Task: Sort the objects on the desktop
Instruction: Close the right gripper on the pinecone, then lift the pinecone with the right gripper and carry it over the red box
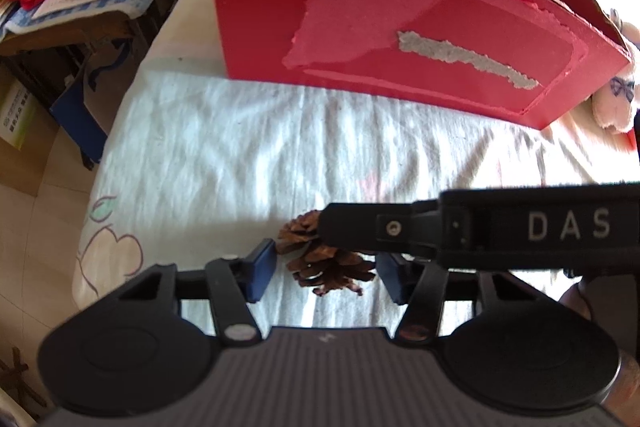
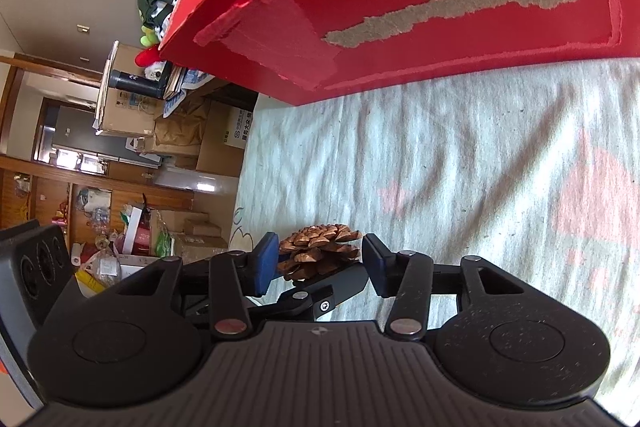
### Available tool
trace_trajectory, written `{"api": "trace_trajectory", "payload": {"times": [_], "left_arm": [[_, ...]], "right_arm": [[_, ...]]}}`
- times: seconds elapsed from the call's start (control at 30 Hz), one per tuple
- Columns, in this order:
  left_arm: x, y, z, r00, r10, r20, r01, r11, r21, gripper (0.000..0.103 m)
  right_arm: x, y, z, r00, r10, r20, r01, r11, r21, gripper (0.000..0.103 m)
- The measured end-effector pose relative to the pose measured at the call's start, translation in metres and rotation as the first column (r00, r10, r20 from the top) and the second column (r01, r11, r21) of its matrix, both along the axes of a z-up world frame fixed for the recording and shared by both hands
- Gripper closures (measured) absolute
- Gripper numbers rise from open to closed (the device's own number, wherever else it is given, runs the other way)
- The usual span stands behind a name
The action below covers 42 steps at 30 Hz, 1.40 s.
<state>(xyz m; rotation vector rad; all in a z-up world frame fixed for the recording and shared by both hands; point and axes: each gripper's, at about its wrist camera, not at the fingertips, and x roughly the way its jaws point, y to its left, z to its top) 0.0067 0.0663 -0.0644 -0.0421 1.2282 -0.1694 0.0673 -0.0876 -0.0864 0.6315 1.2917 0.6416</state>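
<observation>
Surface: white wrinkled cloth (image 1: 248, 147) with faded pink prints and an outlined apple drawing at 8 o'clock in the left wrist view is spread over the work area.
Red box: a large red cardboard box (image 1: 360, 7) is seen at 12 o'clock, standing on the cloth; its face is scarred by torn label remains and a grey strip of bare paper.
Pine cone: a brown pine cone (image 1: 324, 263) is found between the blue pads of both grippers, lying on the cloth at 6 o'clock from the box.
Left gripper: the left gripper (image 1: 326, 269) is held wide apart around the cone; no pad is seen touching it.
Right gripper: the right gripper (image 2: 318, 259) is likewise spread, with the cone in the gap and not clamped; contact cannot be told.
Writing: "DAS" is read in white letters on the black arm of the right gripper at 3 o'clock in the left wrist view.
Background: stacked cardboard cartons (image 2: 224, 131) with print too small to read are seen at 9 o'clock in the right wrist view.
</observation>
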Motion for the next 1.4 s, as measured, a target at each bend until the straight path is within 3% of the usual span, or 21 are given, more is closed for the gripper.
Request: {"api": "trace_trajectory", "payload": {"times": [0.2, 0.57, 0.93, 1.2, 1.4], "left_arm": [[-0.001, -0.013, 0.003, 0.999, -0.042, 0.012, 0.042, 0.999, 0.020, 0.046], [-0.003, -0.067, 0.019, 0.984, -0.173, 0.038, 0.173, 0.985, 0.013, 0.046], [-0.009, -0.138, 0.061, 0.934, -0.328, 0.140, 0.329, 0.944, 0.022, 0.046], [-0.001, -0.165, 0.106, 0.889, -0.385, 0.249, 0.390, 0.920, 0.032, 0.047], [0.026, -0.167, 0.145, 0.857, -0.395, 0.332, 0.401, 0.914, 0.052, 0.046]], "right_arm": [[0.002, -0.013, 0.001, 1.000, -0.008, -0.026, 0.009, 1.000, 0.015, 0.054], [-0.015, -0.067, 0.019, 0.996, -0.080, 0.033, 0.081, 0.996, -0.027, 0.054], [-0.040, -0.133, 0.056, 0.963, -0.223, 0.149, 0.233, 0.971, -0.052, 0.054], [-0.032, -0.143, 0.101, 0.926, -0.285, 0.248, 0.304, 0.952, -0.042, 0.054], [-0.004, -0.140, 0.138, 0.903, -0.282, 0.325, 0.309, 0.951, -0.034, 0.054]]}}
